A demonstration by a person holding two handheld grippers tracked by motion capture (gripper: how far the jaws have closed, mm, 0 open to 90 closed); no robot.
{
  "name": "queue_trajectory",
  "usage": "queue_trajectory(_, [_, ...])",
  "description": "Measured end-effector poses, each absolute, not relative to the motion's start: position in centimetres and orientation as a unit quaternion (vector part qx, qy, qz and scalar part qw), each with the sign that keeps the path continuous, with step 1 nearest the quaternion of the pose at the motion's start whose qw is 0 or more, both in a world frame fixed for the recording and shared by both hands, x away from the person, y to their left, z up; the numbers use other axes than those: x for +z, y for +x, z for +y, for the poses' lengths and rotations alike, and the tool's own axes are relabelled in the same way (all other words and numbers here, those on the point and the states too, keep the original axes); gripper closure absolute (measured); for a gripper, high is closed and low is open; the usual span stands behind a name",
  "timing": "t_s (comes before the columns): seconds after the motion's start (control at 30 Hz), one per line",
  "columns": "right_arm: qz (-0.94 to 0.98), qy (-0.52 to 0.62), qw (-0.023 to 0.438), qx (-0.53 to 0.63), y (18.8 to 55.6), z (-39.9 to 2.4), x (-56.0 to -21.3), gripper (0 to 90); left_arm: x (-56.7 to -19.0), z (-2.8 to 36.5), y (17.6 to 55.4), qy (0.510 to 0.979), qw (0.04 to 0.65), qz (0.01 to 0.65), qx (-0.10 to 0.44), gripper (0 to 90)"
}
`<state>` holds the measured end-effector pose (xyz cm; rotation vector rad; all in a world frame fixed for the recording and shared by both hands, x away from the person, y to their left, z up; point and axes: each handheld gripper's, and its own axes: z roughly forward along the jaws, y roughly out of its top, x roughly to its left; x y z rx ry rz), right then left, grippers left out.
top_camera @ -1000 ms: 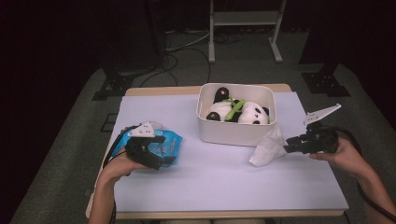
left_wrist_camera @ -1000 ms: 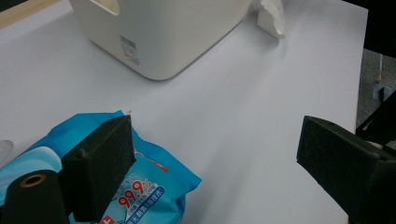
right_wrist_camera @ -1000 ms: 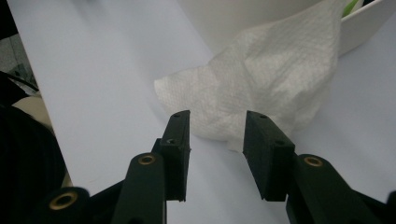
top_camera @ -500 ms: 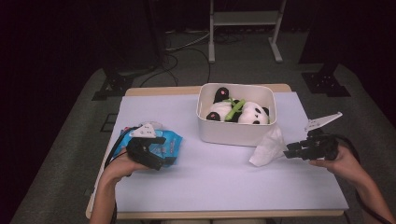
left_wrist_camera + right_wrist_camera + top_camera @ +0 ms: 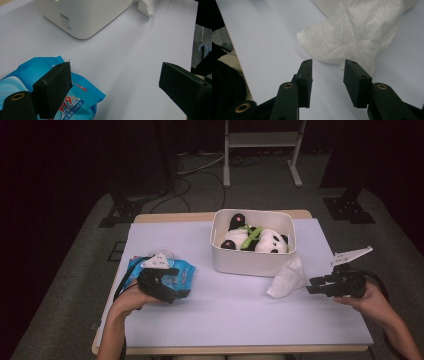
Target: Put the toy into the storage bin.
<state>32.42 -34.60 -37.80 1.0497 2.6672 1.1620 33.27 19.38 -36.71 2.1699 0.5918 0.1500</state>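
Observation:
A crumpled white tissue point(image 5: 289, 276) lies on the table against the front right corner of the white bin point(image 5: 252, 261). My right gripper point(image 5: 312, 286) lies level just to its right, open, with its tips a short way off the tissue point(image 5: 354, 35) and bare table between the jaws point(image 5: 327, 72). At the left, my left gripper point(image 5: 175, 289) rests over a blue pack of wet wipes point(image 5: 184, 271). Its jaws stand wide open point(image 5: 112, 82), and the pack point(image 5: 82, 100) lies under the left one.
A panda plush point(image 5: 260, 240) with a green piece fills the bin, whose wall point(image 5: 82, 17) faces the left gripper. The white table top point(image 5: 240, 320) ends at a wooden edge in front. Dark floor, cables and a metal stand lie beyond.
My right gripper has sunk and drawn slightly toward the near edge, staying beside the tissue. The tissue and the left gripper have not moved.

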Motion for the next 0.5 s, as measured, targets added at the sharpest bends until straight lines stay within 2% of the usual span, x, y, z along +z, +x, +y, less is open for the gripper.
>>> queue_trajectory(0.5, [0.857, 0.341, 0.017, 0.386, 31.71, -34.66, -38.58, 56.5, -36.72, 19.17, 33.19, 0.872, 0.427, 0.234, 0.057, 10.2])
